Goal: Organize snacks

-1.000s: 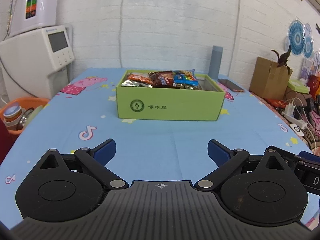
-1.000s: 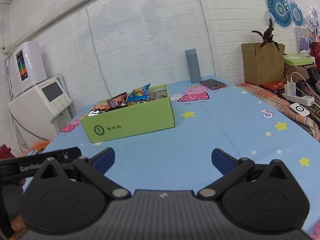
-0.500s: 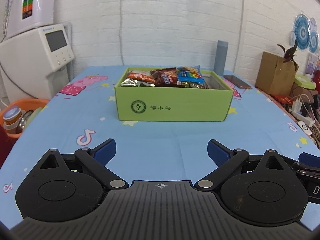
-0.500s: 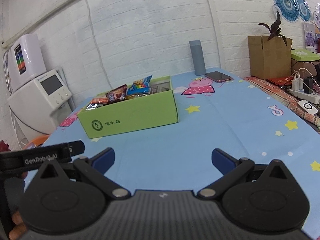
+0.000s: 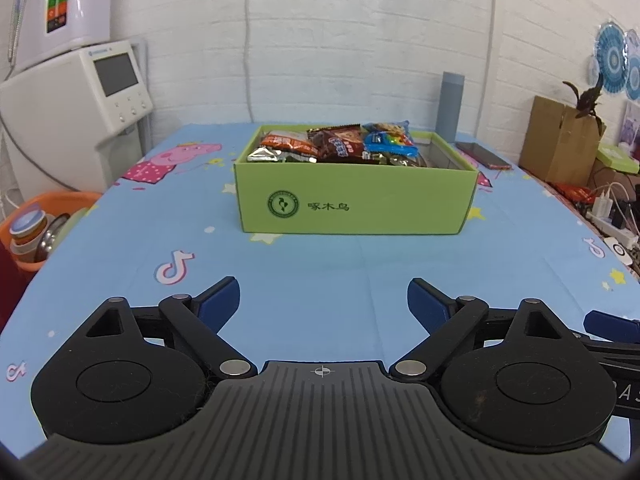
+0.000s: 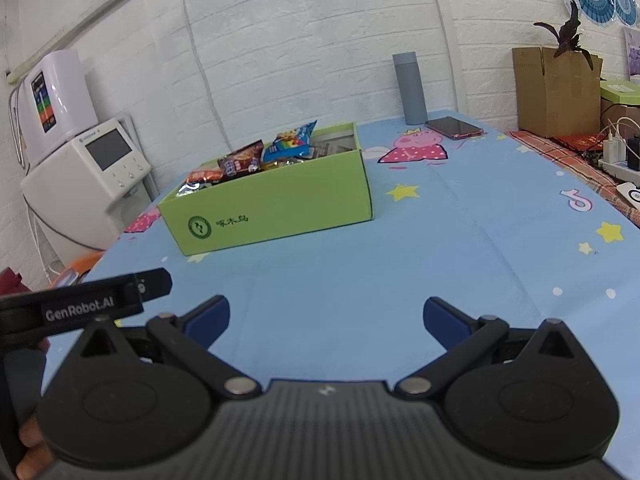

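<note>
A green cardboard box (image 5: 356, 206) (image 6: 272, 212) stands in the middle of the blue cartoon tablecloth. Several snack packets (image 5: 340, 146) (image 6: 264, 160) lie in its left part: silver, orange, brown and blue ones. My left gripper (image 5: 323, 294) hovers over the cloth in front of the box, its jaws wide but closing, with nothing between them. My right gripper (image 6: 326, 316) hangs to the right of it, open and empty, with the box ahead to its left. The left gripper's body (image 6: 84, 304) shows at the left of the right wrist view.
A grey flask (image 5: 450, 106) and a phone (image 5: 482, 154) sit behind the box. White machines (image 5: 76, 92) and an orange basket (image 5: 36, 228) stand off the left edge. A brown carton (image 6: 556, 92), plugs and cables crowd the right side.
Both grippers have come a little closer to the box, which now looks larger. The left jaws have narrowed slightly.
</note>
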